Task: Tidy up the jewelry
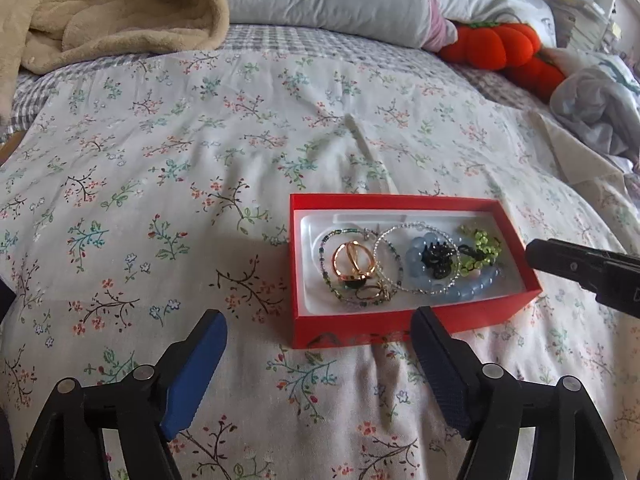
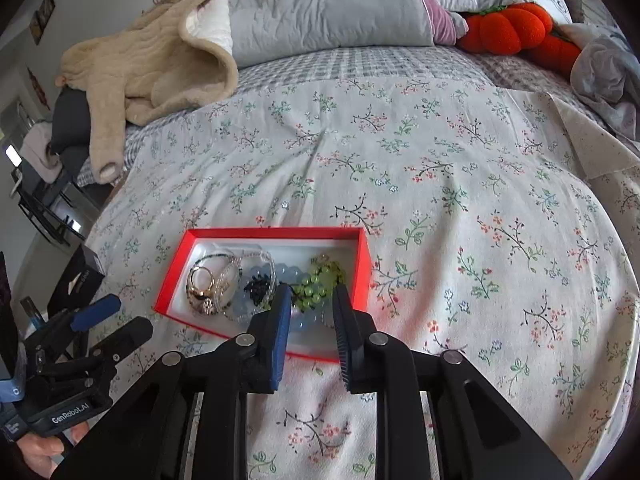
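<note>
A red box [image 1: 360, 330] with a white lining lies on the floral bedspread; it also shows in the right wrist view [image 2: 176, 270]. In it lie a gold ring piece [image 1: 354, 262], a clear bead bracelet [image 1: 416, 226], a blue bead bracelet [image 1: 476, 286], a black clip [image 1: 438, 258] and green beads [image 1: 478, 246], also seen in the right wrist view [image 2: 316, 284]. My left gripper [image 1: 320, 338] is open and empty, just before the box's near wall. My right gripper [image 2: 312, 300] is open and empty, over the box's near right corner, above the green beads.
A beige blanket [image 2: 160, 60] lies at the back left. Grey pillows [image 2: 332, 4] and an orange pumpkin plush [image 2: 508, 28] lie at the head of the bed. A grey cloth [image 1: 596, 108] lies at the right. The bed's left edge [image 2: 100, 216] drops to the floor.
</note>
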The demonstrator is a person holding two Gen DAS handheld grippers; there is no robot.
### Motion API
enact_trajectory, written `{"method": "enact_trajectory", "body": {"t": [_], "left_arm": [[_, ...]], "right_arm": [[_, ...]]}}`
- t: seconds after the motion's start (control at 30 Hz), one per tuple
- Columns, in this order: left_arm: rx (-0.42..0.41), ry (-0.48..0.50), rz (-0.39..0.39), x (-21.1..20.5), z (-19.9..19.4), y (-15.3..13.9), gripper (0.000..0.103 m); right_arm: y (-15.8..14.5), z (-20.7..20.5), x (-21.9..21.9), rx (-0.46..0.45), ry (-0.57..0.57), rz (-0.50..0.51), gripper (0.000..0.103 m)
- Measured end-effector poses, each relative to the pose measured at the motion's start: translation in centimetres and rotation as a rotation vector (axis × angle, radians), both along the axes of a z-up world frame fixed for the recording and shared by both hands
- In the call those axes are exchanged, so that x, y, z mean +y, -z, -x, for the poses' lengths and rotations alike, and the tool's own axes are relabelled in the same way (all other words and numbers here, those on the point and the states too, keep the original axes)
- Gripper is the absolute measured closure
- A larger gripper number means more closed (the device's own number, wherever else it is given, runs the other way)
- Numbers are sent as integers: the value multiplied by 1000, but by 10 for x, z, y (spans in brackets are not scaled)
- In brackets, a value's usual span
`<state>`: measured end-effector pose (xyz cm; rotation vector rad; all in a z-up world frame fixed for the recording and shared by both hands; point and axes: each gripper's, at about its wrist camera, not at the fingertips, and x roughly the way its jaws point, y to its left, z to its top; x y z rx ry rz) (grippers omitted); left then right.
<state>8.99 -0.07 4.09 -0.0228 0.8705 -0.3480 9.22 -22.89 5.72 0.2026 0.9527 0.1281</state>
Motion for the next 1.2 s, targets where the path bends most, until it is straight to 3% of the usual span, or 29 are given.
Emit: {"method": "enact_trajectory", "body": {"t": [0.13,0.27,0.47,0.63,0.7,0.83,0.97,1.2], "left_arm": [[-9,-6,-23,-1,12,-4,18],[-10,-27,-49,2,25,-8,11],[44,-46,-100,6,41,-2,1],[51,-90,-132,13,56,1,1],[44,-106,-153,15,61,0,1],[36,-133,-187,17,70,-3,1],[43,-143,-185,19,75,-4,1],[47,-147,-197,15,79,-2,1]], "right_arm": [[-3,22,2,3,4,25,69],[-9,45,4,-5,20,46,49],[-16,75,13,-8,51,101,39],[-15,96,20,6,66,118,29],[-13,103,21,8,78,140,20],[-12,114,21,16,124,157,17],[-13,125,24,15,142,174,6],[-18,133,30,2,133,205,6]]}}
